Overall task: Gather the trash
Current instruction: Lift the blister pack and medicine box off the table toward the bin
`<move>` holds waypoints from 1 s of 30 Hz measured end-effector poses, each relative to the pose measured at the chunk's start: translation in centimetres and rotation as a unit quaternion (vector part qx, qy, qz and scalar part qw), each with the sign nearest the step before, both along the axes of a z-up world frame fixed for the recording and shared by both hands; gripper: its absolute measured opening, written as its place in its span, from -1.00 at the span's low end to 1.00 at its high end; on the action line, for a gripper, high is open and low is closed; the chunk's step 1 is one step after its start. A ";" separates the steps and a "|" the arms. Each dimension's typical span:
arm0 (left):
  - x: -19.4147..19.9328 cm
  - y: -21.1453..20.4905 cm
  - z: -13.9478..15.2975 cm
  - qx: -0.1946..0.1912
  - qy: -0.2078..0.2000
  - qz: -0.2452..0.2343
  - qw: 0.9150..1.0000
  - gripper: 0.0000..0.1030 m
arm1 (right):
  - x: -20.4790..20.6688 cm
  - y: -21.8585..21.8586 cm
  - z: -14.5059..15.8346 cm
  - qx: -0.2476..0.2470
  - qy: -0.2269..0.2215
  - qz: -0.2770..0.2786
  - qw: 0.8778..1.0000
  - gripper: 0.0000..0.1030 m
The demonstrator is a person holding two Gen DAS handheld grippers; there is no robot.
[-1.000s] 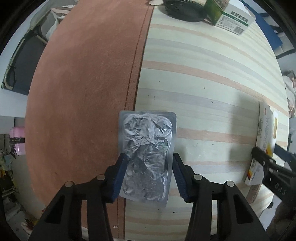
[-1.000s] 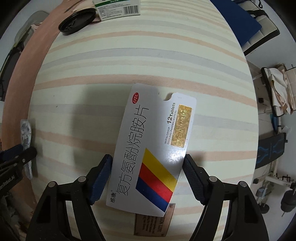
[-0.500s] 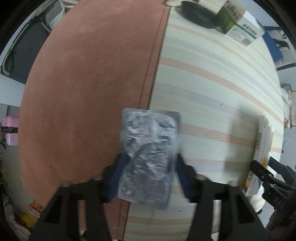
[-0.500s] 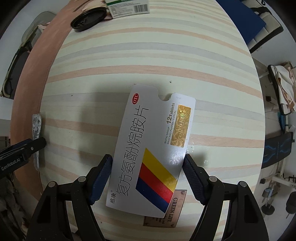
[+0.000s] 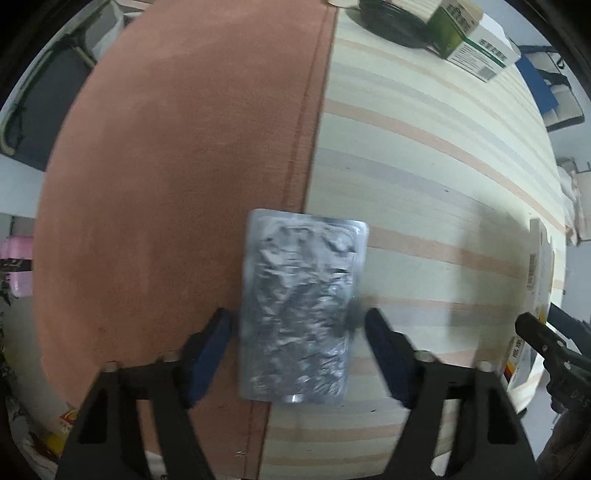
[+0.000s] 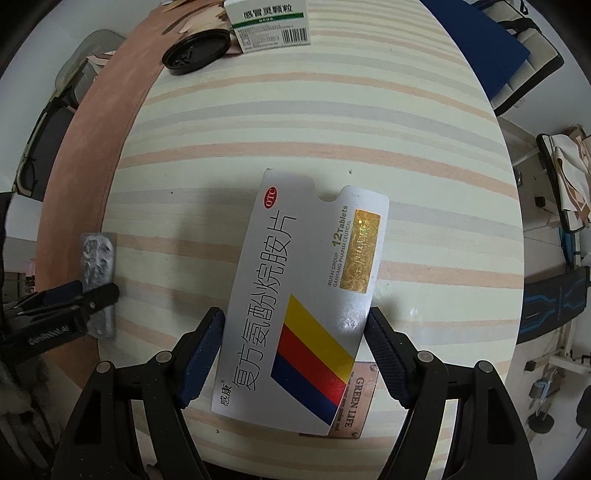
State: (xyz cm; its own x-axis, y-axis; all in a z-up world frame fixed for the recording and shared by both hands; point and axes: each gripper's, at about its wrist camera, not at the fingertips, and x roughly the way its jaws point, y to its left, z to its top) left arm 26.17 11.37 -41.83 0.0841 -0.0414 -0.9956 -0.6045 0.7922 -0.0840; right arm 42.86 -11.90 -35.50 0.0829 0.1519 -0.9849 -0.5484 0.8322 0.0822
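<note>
A crumpled silver blister pack hangs between the fingers of my left gripper, above the seam of the striped tablecloth. The jaws have spread and small gaps show on both sides of the pack. The pack also shows in the right wrist view. My right gripper is shut on a flat white medicine box with yellow, red and blue stripes, held above the table. The box's edge shows in the left wrist view.
A green-and-white medicine box and a black round lid sit at the table's far edge. A rust-brown cloth border runs along the left side. A "GREEN LIFE" label lies under the held box.
My left gripper's jaws have opened wider around the blister pack, and the left view has shifted right. The right gripper has risen slightly, still holding the box.
</note>
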 end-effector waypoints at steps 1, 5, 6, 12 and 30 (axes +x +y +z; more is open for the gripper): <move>-0.4 -0.3 0.4 0.002 -0.002 0.001 1.000 0.04 | -0.3 -0.1 -1.1 -0.002 0.001 0.000 1.000 0.51; -1.5 -0.7 0.6 -0.006 -0.007 0.008 1.000 0.04 | -0.4 -0.5 -1.5 -0.005 0.003 0.002 1.000 0.51; -1.7 -0.8 0.7 -0.004 -0.008 0.008 1.000 0.04 | -0.4 -0.5 -1.6 -0.005 0.002 0.002 1.000 0.51; -1.5 -1.2 2.3 -0.004 -0.029 0.006 1.000 0.04 | -1.0 0.0 -1.3 -0.001 -0.002 0.009 1.000 0.51; -9.1 -3.0 9.8 -0.012 -0.148 -0.031 0.988 0.04 | -9.0 -4.9 3.6 0.054 -0.047 -0.011 0.997 0.51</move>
